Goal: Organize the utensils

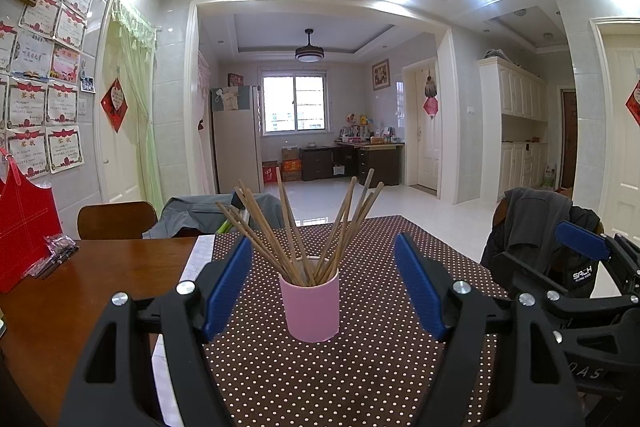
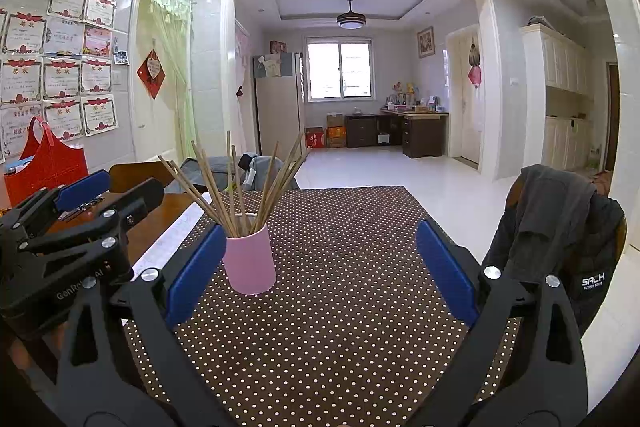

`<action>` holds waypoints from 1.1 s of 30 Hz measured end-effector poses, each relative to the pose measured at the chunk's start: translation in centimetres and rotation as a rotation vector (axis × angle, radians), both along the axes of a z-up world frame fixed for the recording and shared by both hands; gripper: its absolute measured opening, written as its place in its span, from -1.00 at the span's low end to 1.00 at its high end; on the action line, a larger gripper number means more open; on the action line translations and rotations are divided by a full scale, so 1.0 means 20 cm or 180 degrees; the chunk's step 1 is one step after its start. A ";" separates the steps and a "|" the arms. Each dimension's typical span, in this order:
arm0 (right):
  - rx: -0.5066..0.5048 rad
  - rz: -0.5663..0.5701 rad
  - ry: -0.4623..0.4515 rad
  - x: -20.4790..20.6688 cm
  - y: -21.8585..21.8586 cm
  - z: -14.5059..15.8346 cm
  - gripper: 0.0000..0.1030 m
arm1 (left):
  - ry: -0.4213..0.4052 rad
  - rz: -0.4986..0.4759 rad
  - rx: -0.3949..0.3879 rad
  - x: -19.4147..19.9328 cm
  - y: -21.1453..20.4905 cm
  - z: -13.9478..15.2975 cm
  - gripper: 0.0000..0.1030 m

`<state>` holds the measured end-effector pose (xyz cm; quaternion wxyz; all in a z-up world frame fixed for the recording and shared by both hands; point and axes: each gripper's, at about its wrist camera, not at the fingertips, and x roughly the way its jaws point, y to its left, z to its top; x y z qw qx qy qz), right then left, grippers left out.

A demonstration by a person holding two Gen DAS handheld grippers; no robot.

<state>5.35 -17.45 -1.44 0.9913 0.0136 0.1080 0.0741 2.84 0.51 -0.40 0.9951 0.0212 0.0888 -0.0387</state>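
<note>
A pink cup (image 1: 310,309) stands upright on a brown dotted tablecloth (image 1: 360,367), with several wooden chopsticks (image 1: 296,227) fanned out in it. My left gripper (image 1: 324,247) is open and empty, its blue pads either side of the cup, a little in front of it. The right wrist view shows the same cup (image 2: 250,259) and chopsticks (image 2: 236,183) just beyond the left blue pad of my right gripper (image 2: 320,231), which is open and empty over the dotted cloth (image 2: 340,307). The left gripper (image 2: 80,203) shows at the left there.
The wooden table (image 1: 80,287) carries a red bag (image 1: 24,219) and a small plastic packet (image 1: 60,251) at the left. A chair with a dark jacket (image 2: 560,239) stands at the table's right side. Another chair (image 1: 116,219) stands at the far left.
</note>
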 end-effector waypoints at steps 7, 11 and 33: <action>0.0010 -0.0004 0.0011 0.00 0.00 -0.01 0.83 | 0.0004 0.0005 0.0003 0.00 0.00 0.00 0.41; 0.0013 -0.0003 0.0020 0.01 -0.01 -0.01 0.83 | 0.0013 -0.0001 -0.0004 0.00 0.00 0.00 0.41; 0.0028 -0.0005 0.0060 0.01 0.00 -0.01 0.83 | 0.0037 -0.0001 0.0020 0.02 0.00 -0.02 0.41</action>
